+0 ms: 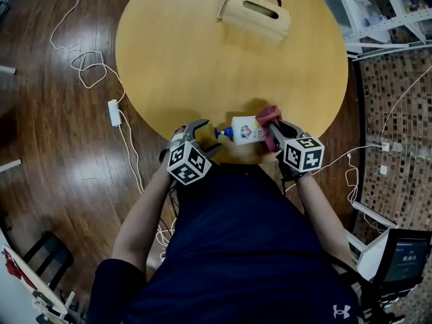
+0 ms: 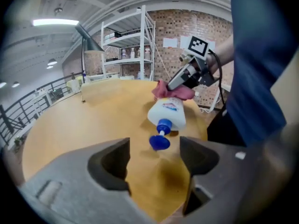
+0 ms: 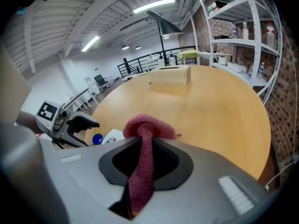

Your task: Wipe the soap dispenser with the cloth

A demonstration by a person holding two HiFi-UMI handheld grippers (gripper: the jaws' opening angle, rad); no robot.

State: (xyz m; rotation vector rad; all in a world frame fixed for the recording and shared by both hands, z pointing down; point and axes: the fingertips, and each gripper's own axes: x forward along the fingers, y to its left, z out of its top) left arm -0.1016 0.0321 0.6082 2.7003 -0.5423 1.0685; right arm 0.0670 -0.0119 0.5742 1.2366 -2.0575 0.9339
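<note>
Near edge of the round table: the soap dispenser is lying on its side, its blue pump head pointing at the left gripper and its base facing the right gripper.
Left gripper: its jaws are standing apart and gripping nothing; the pump head is sitting just ahead of them, not between the pads.
Right gripper: it is clenching a dark pink cloth, whose bunched end seems to be touching the dispenser's base.
Risk, rolling: nothing is steadying the bottle, so a push from the cloth is likely sending it rolling or skidding toward the left gripper.
Risk, edge: the bottle is lying close to the rim, so a sideways shove is threatening to tip it onto the floor.
Risk, pump: a squeeze on the pump head is liable to be squirting soap out.
Risk, cloth: only a narrow fold is sitting between the jaws, so dragging is apt to be pulling it loose.
Count: one soap dispenser, one cloth, two grippers, one table, one wooden box at the far side.
</note>
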